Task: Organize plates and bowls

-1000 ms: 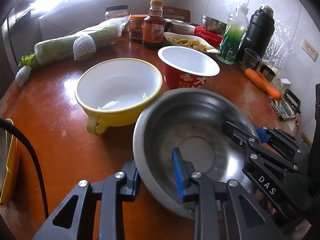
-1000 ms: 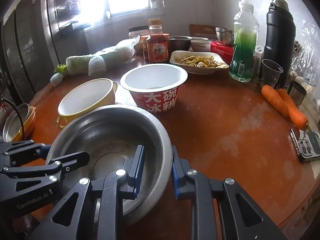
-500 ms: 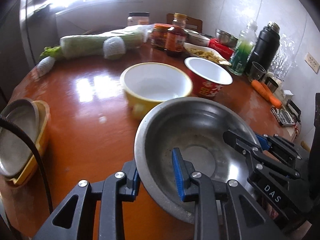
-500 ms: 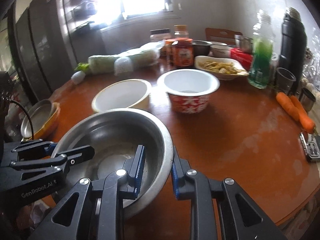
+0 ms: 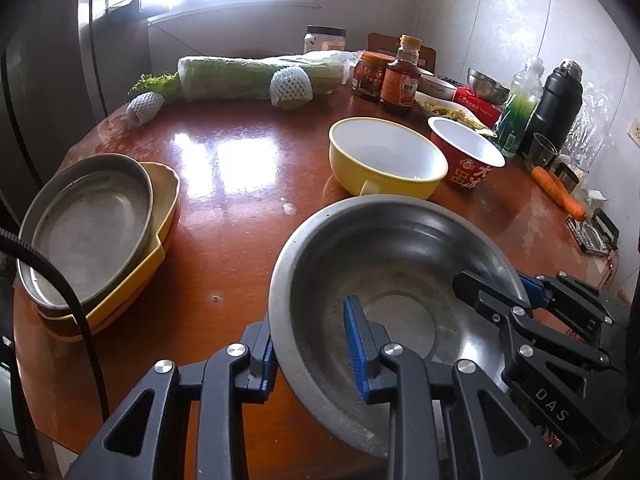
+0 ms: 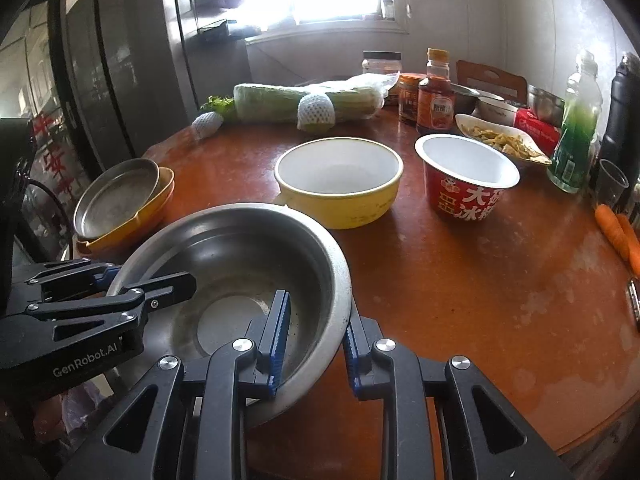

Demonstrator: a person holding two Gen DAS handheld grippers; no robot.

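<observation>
A cluttered orange worktop (image 5: 248,184) fills the frame. Left tool (image 5: 312,344) and right tool (image 6: 314,330) each clamp the steel bowl's (image 5: 384,280) rim, lower centre. Likely next: carry it toward the plate stack (image 5: 92,228), middle left.

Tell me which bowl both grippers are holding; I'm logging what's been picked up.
The big steel bowl, clamped at its rim by the left gripper and right gripper. The yellow bowl and red paper bowl sit untouched on the table.
</observation>
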